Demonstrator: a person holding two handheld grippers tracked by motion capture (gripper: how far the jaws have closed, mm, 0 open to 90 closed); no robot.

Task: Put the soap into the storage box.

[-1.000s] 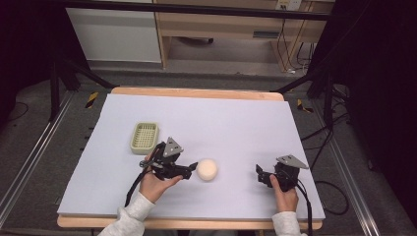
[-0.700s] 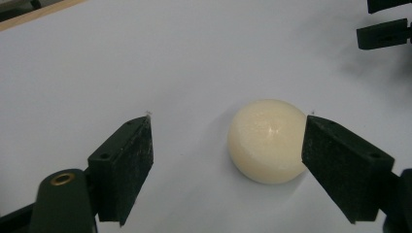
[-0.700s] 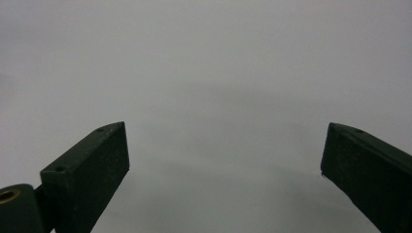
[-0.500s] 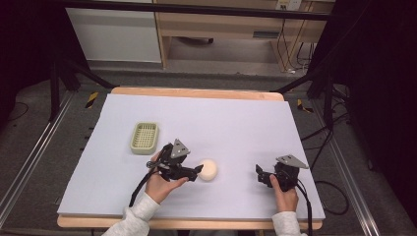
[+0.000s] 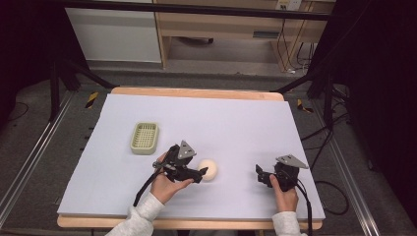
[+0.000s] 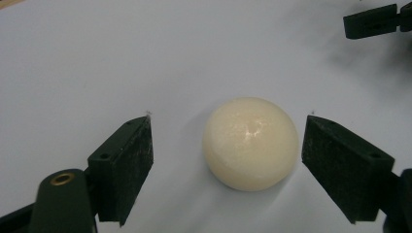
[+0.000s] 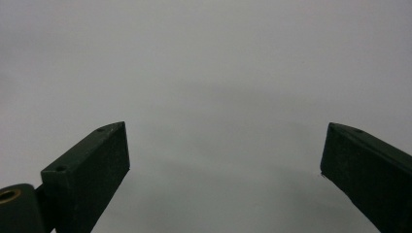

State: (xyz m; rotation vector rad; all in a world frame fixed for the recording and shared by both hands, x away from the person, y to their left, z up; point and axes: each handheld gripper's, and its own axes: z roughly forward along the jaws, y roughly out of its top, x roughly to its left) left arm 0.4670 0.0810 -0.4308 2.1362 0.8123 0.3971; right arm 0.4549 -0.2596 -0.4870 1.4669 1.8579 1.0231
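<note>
While the left gripper (image 5: 200, 173) brackets the cream ball (image 5: 209, 169) with jaws spread and clear of it, the green basket (image 5: 144, 137) sits well apart. Nothing lies between. The right gripper (image 5: 259, 173) rests open on the table (image 5: 236, 118).

A table (image 5: 295, 128) with a pale lavender-white top and a light wooden edge is set in the middle of the room. The floor (image 5: 44, 162) around it is covered in grey carpet, and metal rails (image 5: 29, 162) are laid along both sides of the table. Black stand legs (image 5: 74, 73) are planted at the far left, and black drapes (image 5: 383, 98) are hung along the right side, where the room is left dark. A white cabinet (image 5: 113, 34) and a light wooden shelf unit (image 5: 221, 29) are placed against the far side. Cables (image 5: 290, 49) are draped beside the shelf unit and trailed across the floor at the right. The tabletop is lit evenly from above.
</note>
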